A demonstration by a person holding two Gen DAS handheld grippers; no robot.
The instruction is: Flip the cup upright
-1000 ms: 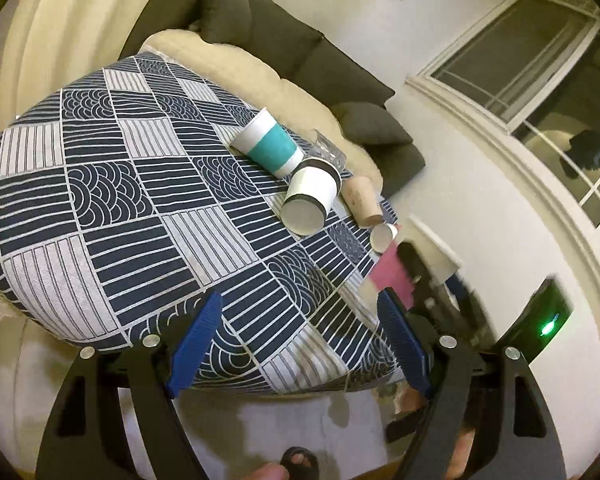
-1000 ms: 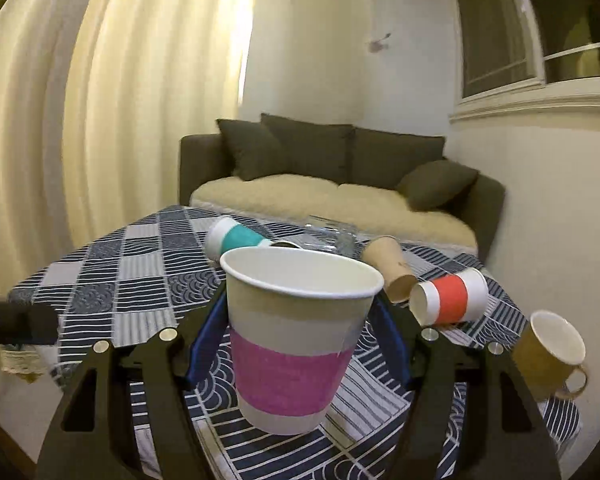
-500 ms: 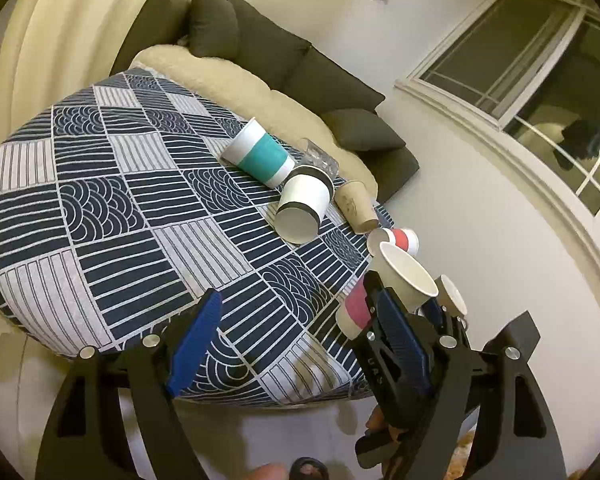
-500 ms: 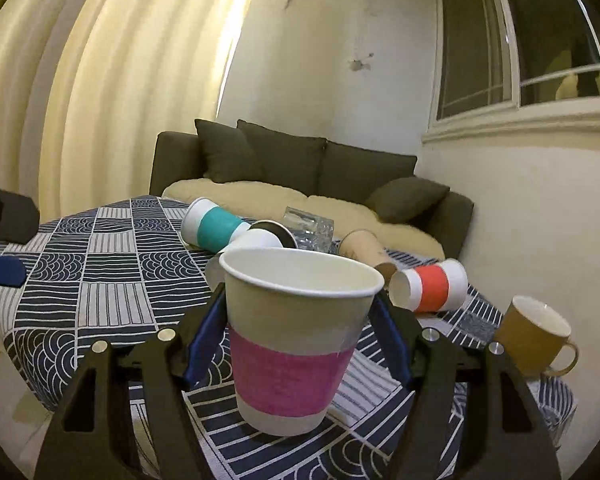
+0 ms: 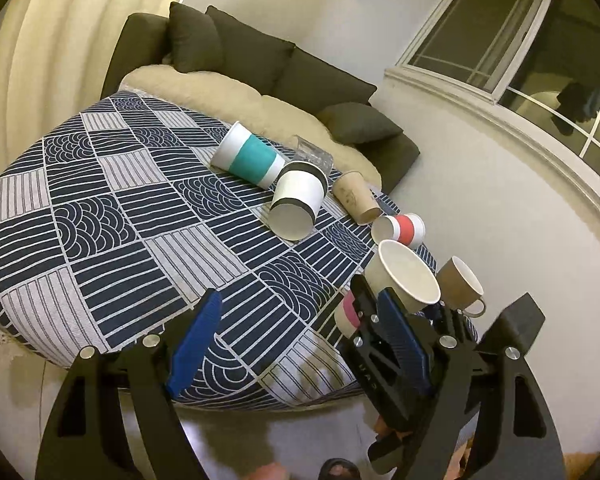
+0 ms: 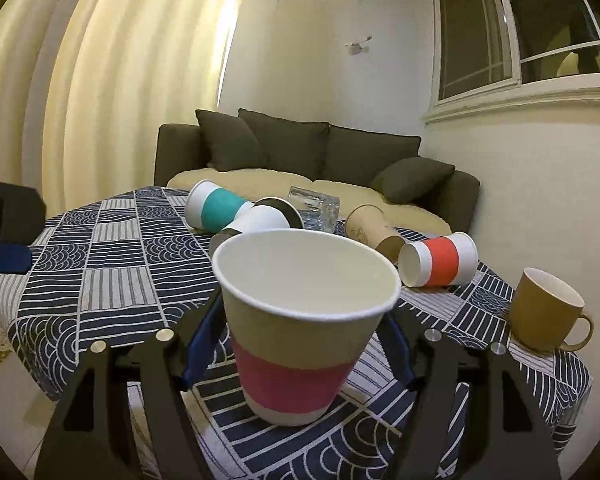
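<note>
Right gripper clamped on pink-banded paper cup, mouth up, base at near edge of patterned tablecloth, left gripper wide apart, empty, teal-banded cup lying on its side beyond.

On the tabletop, several paper cups lie on their sides in a row before the sofa. The mug stands at the right edge. The nearest cup sits upright between the right tongs.

Bare tablecloth lies left; tipped cups and mug crowd right.
</note>
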